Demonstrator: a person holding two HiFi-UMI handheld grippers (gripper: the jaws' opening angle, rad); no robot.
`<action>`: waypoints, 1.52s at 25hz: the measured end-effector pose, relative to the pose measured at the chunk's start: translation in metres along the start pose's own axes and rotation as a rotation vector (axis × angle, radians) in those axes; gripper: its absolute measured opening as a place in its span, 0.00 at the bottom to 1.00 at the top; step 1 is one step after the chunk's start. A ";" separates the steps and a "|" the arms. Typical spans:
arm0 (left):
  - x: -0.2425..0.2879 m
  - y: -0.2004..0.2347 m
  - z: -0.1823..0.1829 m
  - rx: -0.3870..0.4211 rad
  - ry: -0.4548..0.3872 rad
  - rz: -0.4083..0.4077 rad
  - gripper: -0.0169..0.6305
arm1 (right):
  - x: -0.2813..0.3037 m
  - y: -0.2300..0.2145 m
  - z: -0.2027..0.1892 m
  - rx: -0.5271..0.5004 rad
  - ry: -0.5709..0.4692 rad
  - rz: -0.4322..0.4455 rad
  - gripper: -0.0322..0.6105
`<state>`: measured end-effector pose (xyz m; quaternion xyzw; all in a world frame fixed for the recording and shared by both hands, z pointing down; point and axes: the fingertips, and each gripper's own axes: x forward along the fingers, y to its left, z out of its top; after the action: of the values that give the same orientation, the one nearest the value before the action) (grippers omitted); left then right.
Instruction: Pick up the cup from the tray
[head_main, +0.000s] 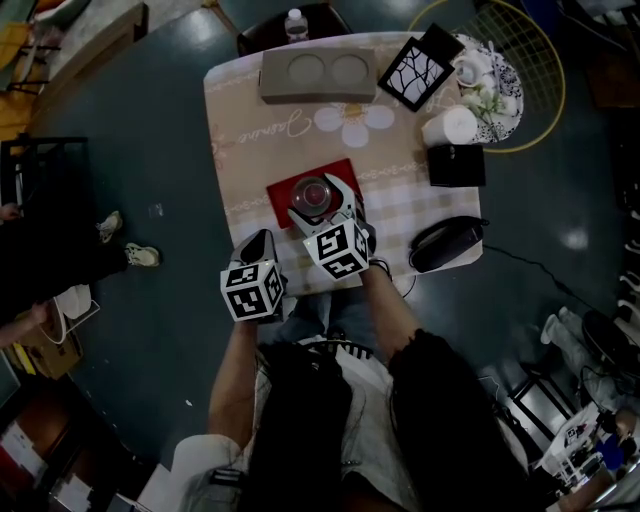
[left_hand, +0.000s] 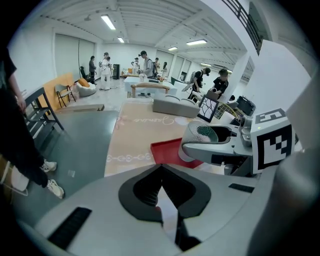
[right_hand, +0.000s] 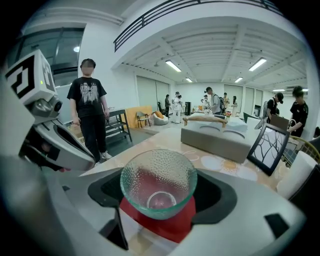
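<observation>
Cup (right_hand: 158, 181) on tray (head_main: 284, 203)
Right hand-held gripper (head_main: 320, 196) spread around the cup, not gripping; left hand-held gripper (left_hand: 160, 171) clenched, empty.

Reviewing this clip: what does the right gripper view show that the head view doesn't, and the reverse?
Only the right gripper view: the dimpled wall of the glass cup, standing between the wide jaws of the right hand-held gripper, and people standing in the hall. Only the head view: the water bottle beyond the far edge of the table, and the wearer's forearms. Both: the red tray, the grey two-hole holder, the framed branch picture.
</observation>
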<state>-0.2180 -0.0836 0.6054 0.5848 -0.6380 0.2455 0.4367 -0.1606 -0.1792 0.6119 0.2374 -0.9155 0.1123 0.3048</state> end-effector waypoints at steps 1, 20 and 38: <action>0.000 0.000 0.001 0.001 -0.002 -0.001 0.03 | -0.001 -0.001 0.002 0.003 -0.005 -0.001 0.67; 0.012 -0.042 0.026 0.114 -0.028 -0.072 0.03 | -0.054 -0.062 0.004 0.136 -0.005 -0.111 0.67; 0.041 -0.081 0.045 0.089 0.001 -0.147 0.03 | -0.104 -0.129 -0.041 0.237 -0.008 -0.288 0.67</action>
<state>-0.1499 -0.1581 0.6014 0.6487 -0.5817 0.2411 0.4273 -0.0023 -0.2382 0.5883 0.4007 -0.8536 0.1737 0.2841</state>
